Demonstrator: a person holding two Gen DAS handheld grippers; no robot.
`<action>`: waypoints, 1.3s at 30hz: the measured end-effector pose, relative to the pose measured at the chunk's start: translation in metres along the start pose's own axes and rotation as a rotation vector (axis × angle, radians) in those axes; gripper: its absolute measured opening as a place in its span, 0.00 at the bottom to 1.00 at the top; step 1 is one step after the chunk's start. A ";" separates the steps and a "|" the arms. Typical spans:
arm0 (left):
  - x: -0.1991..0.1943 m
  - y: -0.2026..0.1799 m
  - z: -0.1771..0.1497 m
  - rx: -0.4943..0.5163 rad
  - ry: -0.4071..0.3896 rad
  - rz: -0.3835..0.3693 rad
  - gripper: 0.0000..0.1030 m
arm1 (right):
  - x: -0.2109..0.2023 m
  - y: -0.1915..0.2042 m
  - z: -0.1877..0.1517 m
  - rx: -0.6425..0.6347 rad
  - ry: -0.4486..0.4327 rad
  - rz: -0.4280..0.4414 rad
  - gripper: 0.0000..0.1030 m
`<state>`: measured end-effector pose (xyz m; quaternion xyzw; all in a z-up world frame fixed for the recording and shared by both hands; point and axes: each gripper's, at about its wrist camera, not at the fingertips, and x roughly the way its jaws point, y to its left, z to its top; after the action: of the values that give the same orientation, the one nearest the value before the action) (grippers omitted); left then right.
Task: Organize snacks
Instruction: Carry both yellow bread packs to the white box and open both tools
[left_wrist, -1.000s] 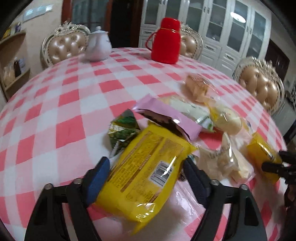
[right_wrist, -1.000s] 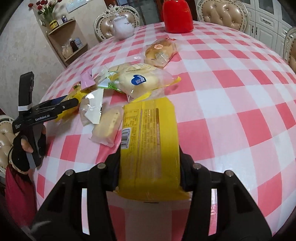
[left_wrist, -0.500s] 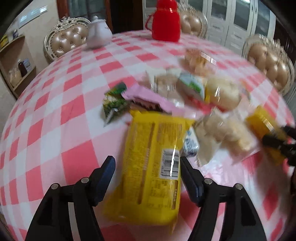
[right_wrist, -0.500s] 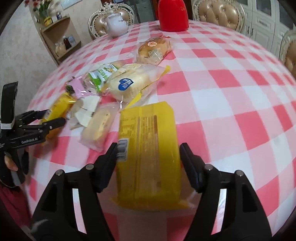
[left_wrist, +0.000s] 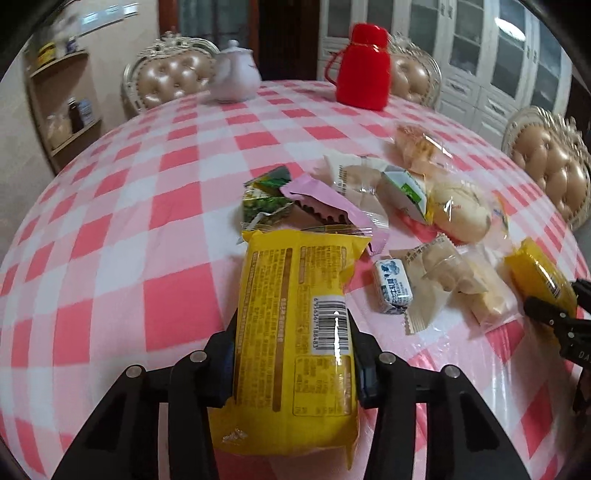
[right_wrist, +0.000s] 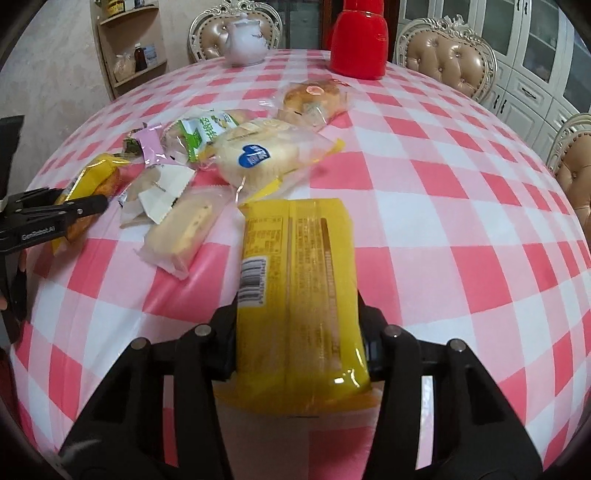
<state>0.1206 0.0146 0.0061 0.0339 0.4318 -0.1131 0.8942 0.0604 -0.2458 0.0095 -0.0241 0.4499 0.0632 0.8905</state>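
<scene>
A heap of wrapped snacks lies on the pink checked table (left_wrist: 110, 229). In the left wrist view, my left gripper (left_wrist: 291, 332) has its jaws closing, and the pads press both sides of a long yellow packet (left_wrist: 295, 288) that points away towards a pink wrapper (left_wrist: 325, 199). In the right wrist view, my right gripper (right_wrist: 297, 317) is closing too, squeezing a second yellow packet (right_wrist: 299, 251) lengthwise. Each gripper shows at the edge of the other's view, the left gripper (right_wrist: 74, 205) with its yellow packet (right_wrist: 92, 177).
Between the grippers lie a green packet (left_wrist: 266, 195), a bagged bun (left_wrist: 461, 210), a small blue-white sweet (left_wrist: 393, 291) and several clear-wrapped cakes. A red flask (left_wrist: 364, 70) and a white teapot (left_wrist: 234, 77) stand at the far edge. Padded chairs ring the table.
Half a second ago both grippers stood wider around their yellow packets; both have since closed on them. The left packet, slanted a second ago, now lies straight between the fingers.
</scene>
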 end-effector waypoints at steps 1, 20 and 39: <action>-0.004 0.002 -0.002 -0.023 -0.015 0.004 0.47 | -0.001 -0.003 0.000 0.019 -0.004 0.005 0.50; -0.069 0.014 -0.051 -0.338 -0.221 0.029 0.47 | -0.041 -0.030 -0.003 0.301 -0.211 0.273 0.50; -0.116 0.016 -0.097 -0.437 -0.326 0.059 0.47 | -0.065 0.067 -0.031 0.143 -0.256 0.410 0.50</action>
<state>-0.0191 0.0659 0.0353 -0.1660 0.2953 0.0048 0.9409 -0.0111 -0.1883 0.0446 0.1388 0.3322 0.2133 0.9082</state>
